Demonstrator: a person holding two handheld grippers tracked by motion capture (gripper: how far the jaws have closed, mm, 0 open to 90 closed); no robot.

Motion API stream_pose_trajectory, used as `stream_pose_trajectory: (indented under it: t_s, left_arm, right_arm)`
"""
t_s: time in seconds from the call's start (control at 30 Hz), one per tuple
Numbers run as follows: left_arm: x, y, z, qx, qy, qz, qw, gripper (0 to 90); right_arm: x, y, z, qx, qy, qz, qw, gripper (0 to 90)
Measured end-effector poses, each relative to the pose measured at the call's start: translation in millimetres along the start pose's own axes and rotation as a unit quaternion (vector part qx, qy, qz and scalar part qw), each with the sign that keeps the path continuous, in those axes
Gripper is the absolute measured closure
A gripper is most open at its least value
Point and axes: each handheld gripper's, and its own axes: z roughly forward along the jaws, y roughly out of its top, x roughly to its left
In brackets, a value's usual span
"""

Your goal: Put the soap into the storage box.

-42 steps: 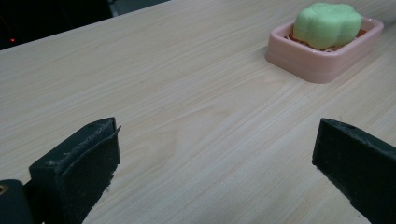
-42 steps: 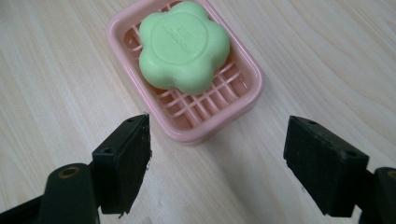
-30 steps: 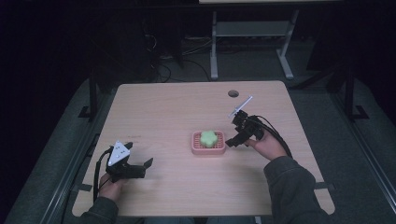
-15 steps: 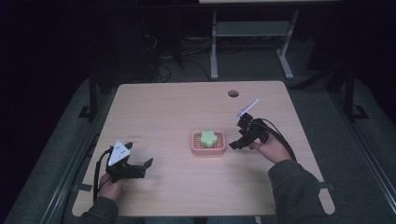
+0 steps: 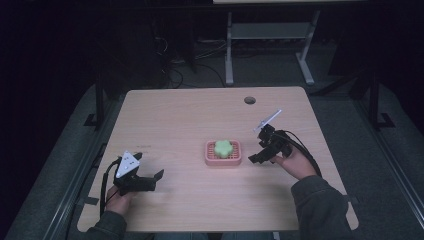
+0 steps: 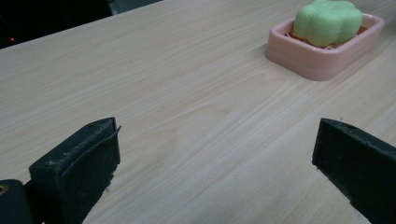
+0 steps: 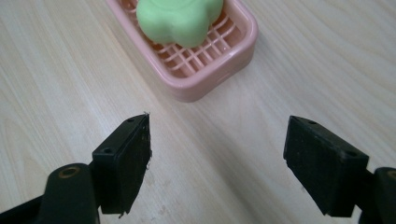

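A green flower-shaped soap [image 5: 222, 147] lies in a pink soap dish [image 5: 223, 159] near the middle of the table. In the right gripper view the soap [image 7: 179, 18] sits on the dish's grid [image 7: 219, 51], just ahead of the jaws. My right gripper [image 5: 254, 158] is open, close to the dish's right side, with nothing between its fingers. My left gripper [image 5: 152, 179] is open at the front left of the table, well apart from the dish [image 6: 327, 51] and the soap [image 6: 328, 21].
The wooden table [image 5: 190, 120] has a round cable hole [image 5: 249, 100] at its far right. A metal stand [image 5: 270, 35] and cables lie on the dark floor behind the table. Dark gaps run along both table sides.
My right gripper has drawn back to the right and toward the person, away from the soap dish. The left gripper has stayed still.
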Motion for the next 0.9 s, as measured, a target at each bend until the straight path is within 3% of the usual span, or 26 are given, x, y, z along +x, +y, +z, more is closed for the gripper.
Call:
stream_pose_trajectory:
  t_s: [0.43, 0.9]
  left_arm:
    - [-0.4, 0.0, 0.5, 0.002, 0.0, 0.001, 1.0, 0.2]
    - [-0.4, -0.1, 0.7, 0.004, 0.0, 0.003, 1.0, 0.2]
  right_arm:
    - [-7.0, -24.5, -1.6, 0.005, -0.002, 0.019, 0.9998, 22.6]
    - [-11.8, -46.4, -8.4, -0.008, 0.001, 0.038, 0.9992, 22.0]
